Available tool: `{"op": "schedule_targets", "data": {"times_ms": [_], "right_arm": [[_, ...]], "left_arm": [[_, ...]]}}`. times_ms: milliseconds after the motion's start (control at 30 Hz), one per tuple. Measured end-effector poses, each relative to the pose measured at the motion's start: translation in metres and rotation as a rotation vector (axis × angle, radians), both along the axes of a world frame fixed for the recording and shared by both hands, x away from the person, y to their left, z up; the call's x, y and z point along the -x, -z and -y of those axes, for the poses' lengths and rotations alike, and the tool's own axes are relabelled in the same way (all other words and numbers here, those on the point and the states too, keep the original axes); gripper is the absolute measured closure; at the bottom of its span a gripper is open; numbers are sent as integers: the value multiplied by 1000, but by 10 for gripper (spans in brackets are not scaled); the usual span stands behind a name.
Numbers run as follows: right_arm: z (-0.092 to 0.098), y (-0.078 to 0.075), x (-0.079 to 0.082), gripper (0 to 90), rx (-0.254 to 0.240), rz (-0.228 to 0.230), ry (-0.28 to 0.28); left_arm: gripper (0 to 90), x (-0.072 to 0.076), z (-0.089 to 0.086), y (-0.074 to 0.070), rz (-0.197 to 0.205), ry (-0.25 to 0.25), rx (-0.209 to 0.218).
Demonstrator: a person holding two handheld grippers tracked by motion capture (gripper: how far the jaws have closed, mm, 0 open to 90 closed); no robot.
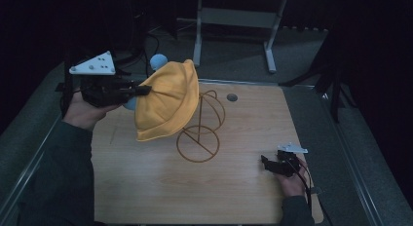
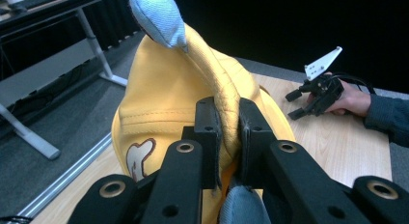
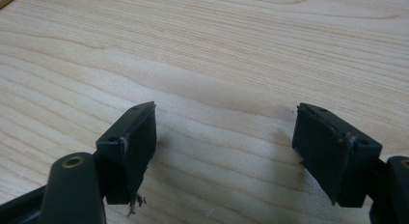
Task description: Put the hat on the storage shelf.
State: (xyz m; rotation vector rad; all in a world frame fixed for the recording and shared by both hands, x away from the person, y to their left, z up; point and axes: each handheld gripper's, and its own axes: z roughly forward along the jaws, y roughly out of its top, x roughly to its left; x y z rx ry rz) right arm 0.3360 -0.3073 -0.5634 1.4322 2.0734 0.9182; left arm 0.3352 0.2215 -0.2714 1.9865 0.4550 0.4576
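Observation:
A yellow cloth hat (image 1: 167, 100) with pale blue ear-like tips hangs in the air at the table's back left, beside a brown wire stand (image 1: 200, 131). My left gripper (image 1: 146, 90) is shut on a fold of the hat (image 2: 178, 103), its jaws pinching the fabric (image 2: 225, 127). One blue tip (image 2: 156, 16) sticks up above the fold. My right gripper (image 1: 267, 164) rests low near the table's right front, open, with bare wood between its fingers (image 3: 135, 142). It also appears far off in the left gripper view (image 2: 295, 104).
The wooden table (image 1: 146, 187) has a small round hole (image 1: 232, 97) near its back edge. A grey metal frame (image 1: 234, 21) stands on the floor behind the table. Dark floor surrounds the table.

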Motion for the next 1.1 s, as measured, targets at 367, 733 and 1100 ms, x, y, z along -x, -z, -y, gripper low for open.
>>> {"op": "schedule_targets", "data": {"times_ms": [367,733,1100], "right_arm": [[0,0,0,235,0,0,0],[0,0,0,234,1,-1,-2],[0,0,0,234,2,0,-3]], "left_arm": [[804,-14,35,5,-11,6,-71],[781,-39,75,21,-51,-29,-108],[742,-56,99,34,-57,-102,-82]]}}
